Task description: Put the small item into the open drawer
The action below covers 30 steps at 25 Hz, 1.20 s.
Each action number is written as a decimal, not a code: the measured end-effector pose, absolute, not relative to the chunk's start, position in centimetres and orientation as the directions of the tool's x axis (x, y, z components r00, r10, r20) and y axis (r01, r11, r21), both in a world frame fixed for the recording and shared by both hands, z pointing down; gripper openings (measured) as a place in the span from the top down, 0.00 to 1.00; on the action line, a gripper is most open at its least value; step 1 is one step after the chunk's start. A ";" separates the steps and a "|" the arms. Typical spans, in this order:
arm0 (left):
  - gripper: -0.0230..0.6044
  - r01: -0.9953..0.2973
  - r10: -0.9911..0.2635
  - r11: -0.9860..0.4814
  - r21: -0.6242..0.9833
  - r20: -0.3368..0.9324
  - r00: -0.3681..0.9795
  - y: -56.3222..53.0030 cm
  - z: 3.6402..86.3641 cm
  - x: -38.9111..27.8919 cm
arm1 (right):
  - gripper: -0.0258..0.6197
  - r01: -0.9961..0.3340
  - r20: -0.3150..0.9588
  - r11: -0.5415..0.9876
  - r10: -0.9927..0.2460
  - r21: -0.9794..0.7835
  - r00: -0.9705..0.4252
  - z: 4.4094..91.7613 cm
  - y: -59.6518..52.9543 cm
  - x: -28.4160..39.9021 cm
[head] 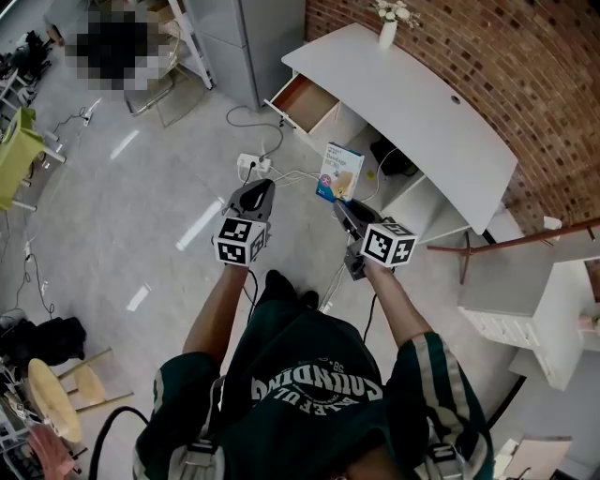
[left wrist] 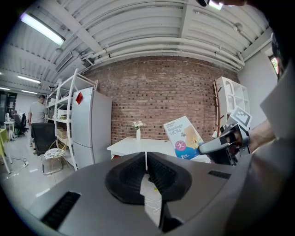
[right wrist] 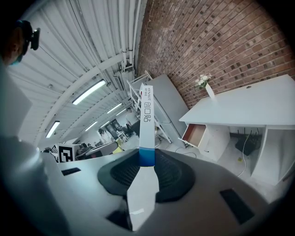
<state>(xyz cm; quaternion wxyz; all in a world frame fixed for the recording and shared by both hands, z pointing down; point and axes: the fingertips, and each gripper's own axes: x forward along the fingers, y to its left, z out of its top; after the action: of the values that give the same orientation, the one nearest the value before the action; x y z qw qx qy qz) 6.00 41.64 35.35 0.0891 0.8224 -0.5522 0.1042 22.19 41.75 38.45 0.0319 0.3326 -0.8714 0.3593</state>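
Note:
A small white and blue bandage box (head: 338,172) stands upright in my right gripper (head: 345,212), whose jaws are shut on its lower blue end. Seen edge-on in the right gripper view, the box (right wrist: 146,129) rises from between the pads. It also shows in the left gripper view as a tilted carton (left wrist: 184,137). My left gripper (head: 251,201) hangs level with the right one, its jaws shut with nothing between them (left wrist: 146,171). The open drawer (head: 302,101) juts from the left end of a white desk (head: 412,103), ahead of both grippers; its brown inside (right wrist: 195,133) looks bare.
A white vase with flowers (head: 389,28) stands on the desk by the brick wall. A power strip and cables (head: 255,164) lie on the floor below the drawer. A grey fridge (head: 246,37) stands left of the desk, white shelving (head: 525,319) at the right.

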 end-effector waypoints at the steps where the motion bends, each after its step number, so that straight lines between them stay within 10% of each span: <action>1: 0.92 -0.928 -0.891 -0.372 0.033 0.268 0.367 41.8 35.3 6.1 | 0.79 -0.600 0.294 0.522 -0.555 -0.606 -0.779 38.5 41.9 22.2; 30: 0.92 -0.908 -0.868 -0.414 0.062 0.275 0.414 29.3 36.6 2.3 | 0.79 -0.624 0.327 0.474 -0.566 -0.621 -0.757 40.1 31.1 17.6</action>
<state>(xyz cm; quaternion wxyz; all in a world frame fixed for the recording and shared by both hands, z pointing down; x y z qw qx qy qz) 2.26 29.31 36.61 0.1012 0.8347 -0.5319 0.1004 17.57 31.14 40.15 0.0382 0.3468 -0.8578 0.3775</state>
